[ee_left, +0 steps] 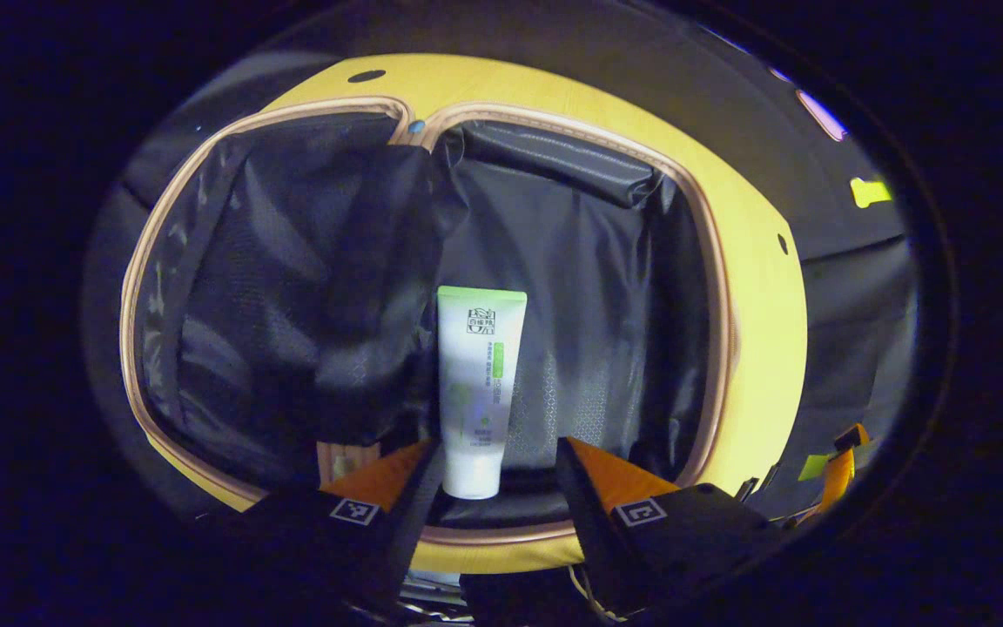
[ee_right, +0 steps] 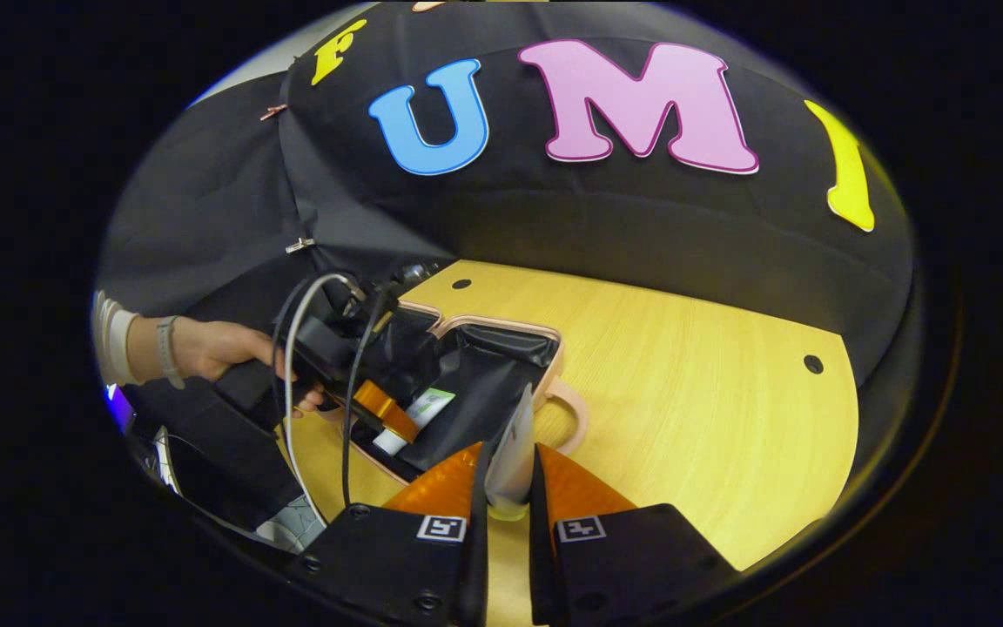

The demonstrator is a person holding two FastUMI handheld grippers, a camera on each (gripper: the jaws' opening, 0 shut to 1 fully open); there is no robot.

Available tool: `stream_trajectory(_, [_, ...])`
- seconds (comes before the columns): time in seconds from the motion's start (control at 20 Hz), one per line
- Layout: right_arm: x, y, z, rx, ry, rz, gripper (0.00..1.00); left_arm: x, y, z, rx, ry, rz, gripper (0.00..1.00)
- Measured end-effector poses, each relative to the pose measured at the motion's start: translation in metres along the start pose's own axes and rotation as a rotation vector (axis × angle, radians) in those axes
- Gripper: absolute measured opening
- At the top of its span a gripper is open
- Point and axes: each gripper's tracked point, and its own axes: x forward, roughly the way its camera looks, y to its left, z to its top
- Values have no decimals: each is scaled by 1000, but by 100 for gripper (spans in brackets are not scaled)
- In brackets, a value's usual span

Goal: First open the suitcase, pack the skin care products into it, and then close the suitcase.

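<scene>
The suitcase [ee_left: 722,305] lies open on the table, black lining inside a pale pink zipper rim. A white tube with a green end [ee_left: 477,383] rests flat in its right half, cap toward me. My left gripper [ee_left: 499,448] hovers over the near rim, open, its fingers on either side of the cap with a gap on the right. The right gripper view has my right gripper [ee_right: 510,450] above the table beside the suitcase [ee_right: 501,327], shut on a second pale tube [ee_right: 512,444] seen edge-on. Farther off, a hand [ee_right: 214,348] holds the left gripper [ee_right: 380,407] over the white tube [ee_right: 421,411].
A black mesh divider [ee_left: 275,287] covers the suitcase's left half. The yellow wooden table [ee_right: 693,392] stretches to the right of the case, with its pink handle loop [ee_right: 576,420] toward that side. Black cloth walls stand behind.
</scene>
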Motion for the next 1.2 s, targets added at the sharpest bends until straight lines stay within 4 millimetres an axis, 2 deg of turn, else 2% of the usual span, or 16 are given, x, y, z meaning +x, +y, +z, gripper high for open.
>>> stream_trajectory(0.05, [6, 8, 0, 20, 12, 9, 23, -18, 1, 0, 3, -56, -25, 89])
stream_trajectory(0.2, [34, 31, -1, 75, 72, 35, 23, -75, 10, 4, 4, -229, -104, 89])
stream_trajectory(0.3, [65, 46, -12, 102, 155, 51, 23, -105, 35, 0, -10, -328, -99, 89])
stream_trajectory(0.35, [92, 57, -29, 150, 268, 52, 23, -124, 63, -11, -24, -381, -74, 89])
stream_trajectory(0.5, [150, 70, -61, 233, 447, -7, 23, -140, 123, -48, -76, -400, -4, 89])
stream_trajectory(0.6, [172, 66, -89, 285, 561, -89, 23, -144, 157, -74, -129, -395, 45, 89])
stream_trajectory(0.75, [180, 55, -109, 265, 625, -190, 24, -145, 191, -94, -223, -395, 70, 90])
stream_trajectory(0.9, [181, 75, -120, 330, 655, -171, 29, -150, 220, -107, -352, -377, 85, 89])
stream_trajectory(1.0, [179, 84, -113, 363, 604, -142, 31, -157, 234, -100, -374, -398, 108, 89])
stream_trajectory(1.05, [181, 87, -105, 379, 552, -126, 38, -160, 242, -95, -375, -409, 126, 90])
stream_trajectory(1.1, [175, 90, -94, 392, 512, -110, 51, -161, 248, -91, -377, -421, 143, 90])
stream_trajectory(1.15, [171, 92, -84, 398, 468, -88, 72, -164, 255, -83, -378, -433, 154, 90])
stream_trajectory(1.2, [156, 95, -59, 398, 378, -39, 93, -167, 261, -70, -384, -446, 165, 90])
